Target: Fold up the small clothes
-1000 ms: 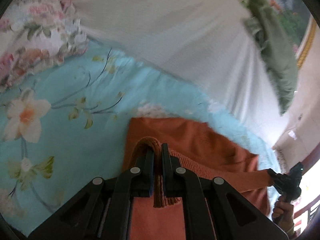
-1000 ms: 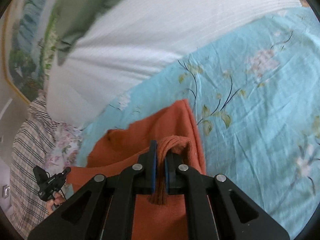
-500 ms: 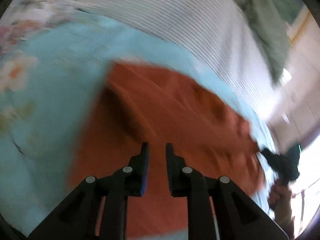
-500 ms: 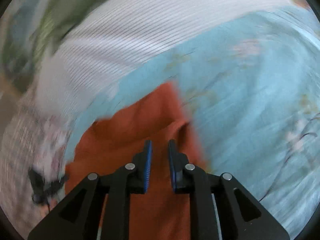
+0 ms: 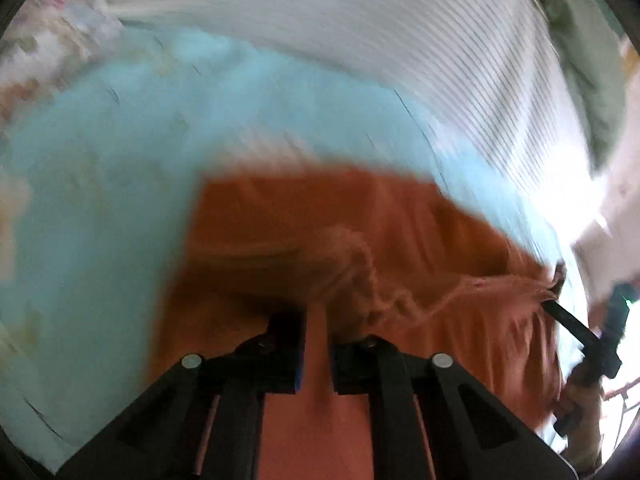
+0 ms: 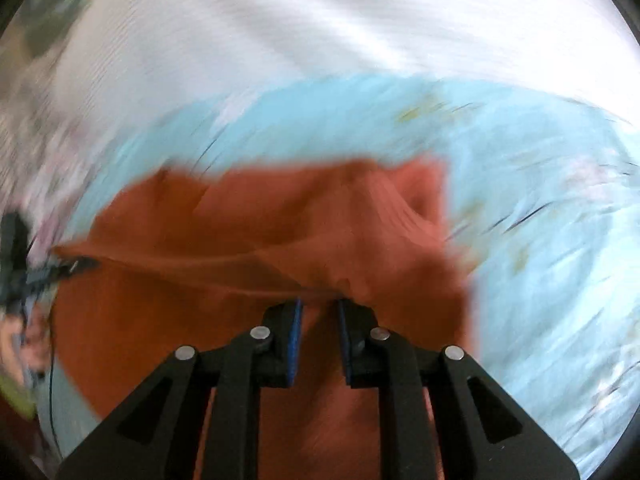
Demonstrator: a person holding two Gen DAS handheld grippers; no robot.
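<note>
An orange knit garment (image 5: 300, 216) lies spread on a light blue floral sheet (image 5: 100, 200). My left gripper (image 5: 318, 320) sits low on it, its jaws closing on a raised fold of the ribbed hem, which bunches just above the fingertips. In the right wrist view the garment (image 6: 260, 216) fills the middle. My right gripper (image 6: 320, 308) stands slightly open over it, the hem ridge at its fingertips with no pad pressing. Each gripper shows in the other's view: the right gripper (image 5: 554, 304) at the garment's right edge, the left gripper (image 6: 76, 266) at its left edge. Both views are motion-blurred.
A white striped blanket (image 5: 360, 40) lies beyond the sheet, with a green cloth (image 5: 580, 40) on its far right. A floral pillow (image 5: 48, 40) sits at the upper left. A person's hand (image 5: 584, 392) holds the right gripper's handle.
Both grippers let go of the hem they pinched a second ago and moved over the garment. The left has since narrowed onto a fold; the right stays parted.
</note>
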